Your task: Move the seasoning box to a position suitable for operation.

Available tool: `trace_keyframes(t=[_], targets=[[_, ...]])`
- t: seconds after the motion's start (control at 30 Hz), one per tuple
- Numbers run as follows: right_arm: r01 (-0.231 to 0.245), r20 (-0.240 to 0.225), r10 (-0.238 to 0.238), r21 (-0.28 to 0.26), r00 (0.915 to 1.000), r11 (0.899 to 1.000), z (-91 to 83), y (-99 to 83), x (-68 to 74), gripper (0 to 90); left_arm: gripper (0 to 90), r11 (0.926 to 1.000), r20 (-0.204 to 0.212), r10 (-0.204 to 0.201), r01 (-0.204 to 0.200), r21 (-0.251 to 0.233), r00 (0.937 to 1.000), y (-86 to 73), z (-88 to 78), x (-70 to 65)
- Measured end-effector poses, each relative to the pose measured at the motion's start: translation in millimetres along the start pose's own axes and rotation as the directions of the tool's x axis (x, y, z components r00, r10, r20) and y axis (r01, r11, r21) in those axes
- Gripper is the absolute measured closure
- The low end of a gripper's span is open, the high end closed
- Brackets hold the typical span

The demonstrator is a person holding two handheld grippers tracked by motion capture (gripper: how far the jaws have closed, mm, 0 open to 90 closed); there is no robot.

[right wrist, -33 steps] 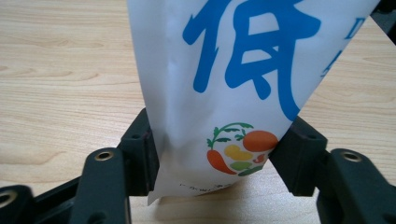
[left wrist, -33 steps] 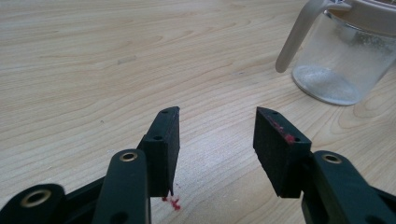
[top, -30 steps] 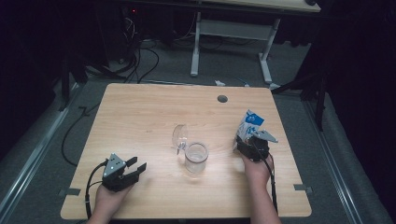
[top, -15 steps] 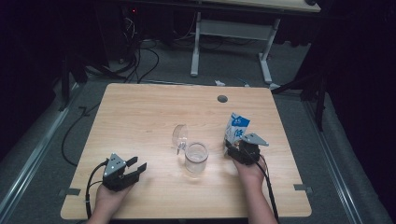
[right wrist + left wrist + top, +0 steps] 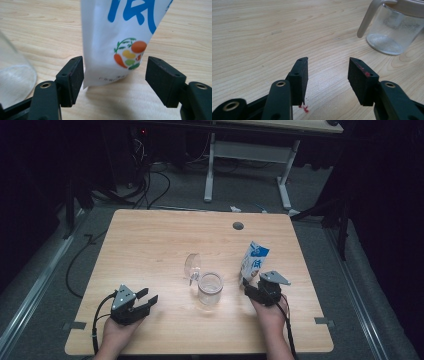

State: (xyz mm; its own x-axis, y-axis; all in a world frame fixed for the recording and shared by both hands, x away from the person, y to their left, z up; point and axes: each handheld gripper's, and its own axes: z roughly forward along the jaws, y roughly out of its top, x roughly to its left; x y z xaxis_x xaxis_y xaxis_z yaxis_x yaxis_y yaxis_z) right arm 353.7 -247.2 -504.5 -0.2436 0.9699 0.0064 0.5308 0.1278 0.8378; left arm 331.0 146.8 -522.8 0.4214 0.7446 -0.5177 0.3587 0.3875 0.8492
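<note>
A white pouch [image 5: 253, 260] [image 5: 120, 30] with blue print and a vegetable picture stands slightly tilted on the wooden table [image 5: 150, 245], right of a clear glass jar [image 5: 210, 288] [image 5: 394, 32]. A clear lid [image 5: 192, 266] stands up at the jar's far left rim. My right gripper [image 5: 252, 285] [image 5: 115, 62] sits just behind the pouch. Its jaws have just been opening, and the pouch's bottom stands between them with neither pad pressing on it. My left gripper [image 5: 148, 296] [image 5: 328, 61] rests open at the near left, holding nothing, pointing toward the jar.
A round cable hole [image 5: 238, 226] lies near the table's far edge. Beyond the table are a white desk frame [image 5: 210, 170] and cables [image 5: 150, 185] on the floor. Small red marks [image 5: 304, 108] dot the wood under my left jaw.
My right gripper carried the pouch leftward, closer to the jar, then spread its jaws off it. The left gripper has stayed where it was.
</note>
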Motion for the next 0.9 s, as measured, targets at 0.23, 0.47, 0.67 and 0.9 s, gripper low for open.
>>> trace_keyframes(t=[0.23, 0.47, 0.67, 0.9], targets=[[0.046, -0.019, -0.047, -0.038, 0.9987, 0.998, -9.9, -0.6, 17.5, 60.7, 51.0, 1.0000, 0.001, -0.001, 0.001, -0.001, 1.0000, -0.6, 0.3, -1.0], [0.038, 0.012, -0.038, -0.011, 0.9992, 0.999, 1.7, 5.0, 27.6, 79.1, 50.8, 1.0000, -0.003, -0.006, 0.006, -0.004, 1.0000, 0.4, 0.1, 1.9], [0.039, 0.037, -0.039, 0.008, 0.9986, 0.999, 4.0, 8.8, 28.9, 85.4, 50.6, 1.0000, -0.001, -0.007, 0.007, -0.006, 1.0000, 1.6, -1.1, 2.4], [0.068, 0.049, -0.069, 0.018, 0.9964, 0.998, 3.8, 8.4, 27.4, 90.0, 50.6, 0.9999, -0.002, -0.008, 0.008, -0.011, 1.0000, 1.9, -1.1, 2.7]])
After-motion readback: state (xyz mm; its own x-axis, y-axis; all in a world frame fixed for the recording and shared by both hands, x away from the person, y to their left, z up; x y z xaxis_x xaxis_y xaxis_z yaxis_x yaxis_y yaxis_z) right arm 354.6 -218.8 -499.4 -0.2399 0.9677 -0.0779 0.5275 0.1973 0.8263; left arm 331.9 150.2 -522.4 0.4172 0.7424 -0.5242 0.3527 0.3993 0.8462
